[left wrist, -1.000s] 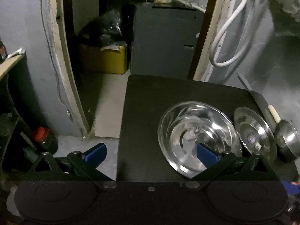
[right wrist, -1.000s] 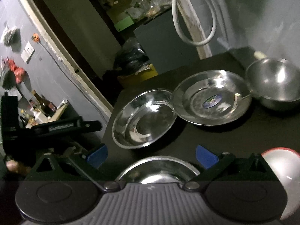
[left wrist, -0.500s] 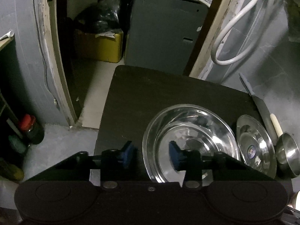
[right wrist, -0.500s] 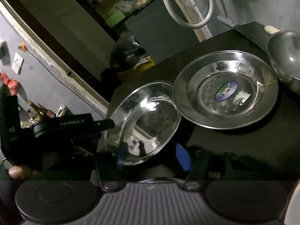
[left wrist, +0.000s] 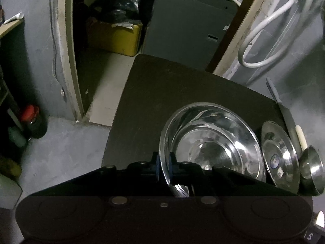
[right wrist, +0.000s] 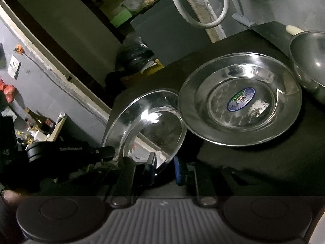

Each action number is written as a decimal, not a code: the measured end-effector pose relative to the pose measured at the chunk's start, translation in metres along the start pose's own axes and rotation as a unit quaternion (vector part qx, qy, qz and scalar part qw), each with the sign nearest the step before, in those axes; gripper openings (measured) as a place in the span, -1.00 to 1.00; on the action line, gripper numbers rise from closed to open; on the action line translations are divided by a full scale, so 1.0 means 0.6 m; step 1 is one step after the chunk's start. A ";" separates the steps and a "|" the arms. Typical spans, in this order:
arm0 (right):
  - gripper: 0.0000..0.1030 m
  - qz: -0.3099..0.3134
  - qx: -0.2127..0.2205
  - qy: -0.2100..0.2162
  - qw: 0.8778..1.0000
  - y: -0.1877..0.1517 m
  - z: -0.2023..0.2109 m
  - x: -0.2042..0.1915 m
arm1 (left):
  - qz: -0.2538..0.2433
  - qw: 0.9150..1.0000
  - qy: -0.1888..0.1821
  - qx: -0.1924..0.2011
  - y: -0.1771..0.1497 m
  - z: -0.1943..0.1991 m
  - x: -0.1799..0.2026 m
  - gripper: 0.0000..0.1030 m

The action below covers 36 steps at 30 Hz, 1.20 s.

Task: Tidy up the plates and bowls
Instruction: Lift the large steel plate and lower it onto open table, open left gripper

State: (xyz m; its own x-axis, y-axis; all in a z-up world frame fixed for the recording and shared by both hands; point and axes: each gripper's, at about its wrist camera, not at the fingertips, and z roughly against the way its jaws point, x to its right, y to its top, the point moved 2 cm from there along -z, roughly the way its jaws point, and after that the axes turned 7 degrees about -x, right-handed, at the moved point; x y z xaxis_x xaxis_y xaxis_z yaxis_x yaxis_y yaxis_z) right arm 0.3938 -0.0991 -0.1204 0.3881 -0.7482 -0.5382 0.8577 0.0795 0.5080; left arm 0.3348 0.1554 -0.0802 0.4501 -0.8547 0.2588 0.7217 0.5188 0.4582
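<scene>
- Jaws of the left gripper (left wrist: 163,167), spread wide a second ago, now pinch the near rim of the steel plate (left wrist: 211,140), one pad each side.
- Right gripper (right wrist: 165,169) has narrowed its jaws too; they straddle the same plate's (right wrist: 146,126) lower edge, though whether they bite is unclear.
- That plate, flat before, tilts up off the black counter (left wrist: 162,89), so lifting has begun.
- Beside it lies the labelled plate (right wrist: 239,101), its rim overlapping the lifted one; stacking there looks likely.
- Further right, a steel bowl (right wrist: 310,61) waits.
</scene>
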 end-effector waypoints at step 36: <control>-0.61 0.028 0.012 -0.091 0.995 -0.211 0.227 -0.047 | -0.131 0.991 -0.035 -0.021 -0.244 0.159 0.039 -0.66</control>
State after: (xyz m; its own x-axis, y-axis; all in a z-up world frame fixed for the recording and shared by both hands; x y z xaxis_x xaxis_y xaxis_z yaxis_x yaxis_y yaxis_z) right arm 0.2281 -0.1778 -0.0780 0.3660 -0.8498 -0.3794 0.8276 0.1107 0.5504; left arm 0.1894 0.0574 -0.0599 0.2078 -0.9589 0.1934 0.8309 0.2773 0.4823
